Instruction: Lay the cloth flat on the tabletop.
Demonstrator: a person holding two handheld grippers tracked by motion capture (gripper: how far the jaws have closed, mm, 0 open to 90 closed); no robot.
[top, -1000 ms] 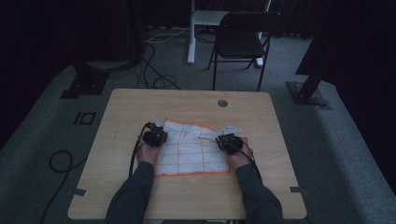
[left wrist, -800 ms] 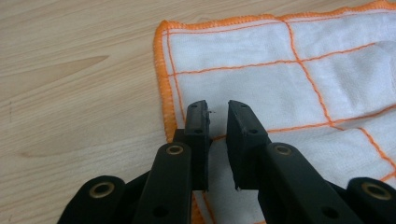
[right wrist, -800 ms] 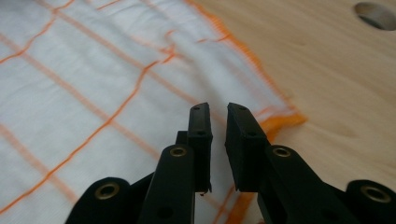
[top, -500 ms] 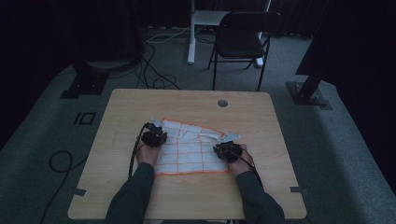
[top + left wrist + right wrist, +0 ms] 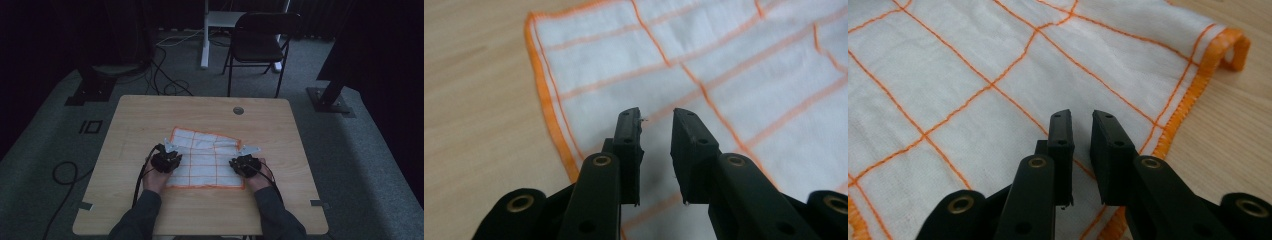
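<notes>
High view, centre of frame: I count one white cotton cloth with an orange grid and orange hem (image 5: 207, 160) lying flat on one pale wooden table (image 5: 150, 115), long axis running left to right. My two grippers sit at its lower corners. Left gripper (image 5: 656, 120) has just been opening, nothing between its jaws; right gripper (image 5: 1082, 122) stands narrowly parted, gripping nothing.

Left gripper (image 5: 166, 161): held in left hand (image 5: 155, 179), forearm entering from below; jaws slightly parted, just been opening, nothing between them. Right gripper (image 5: 244, 165): level with the left, well apart from it, in right hand (image 5: 260, 180); jaws narrowly parted, empty.
</notes>
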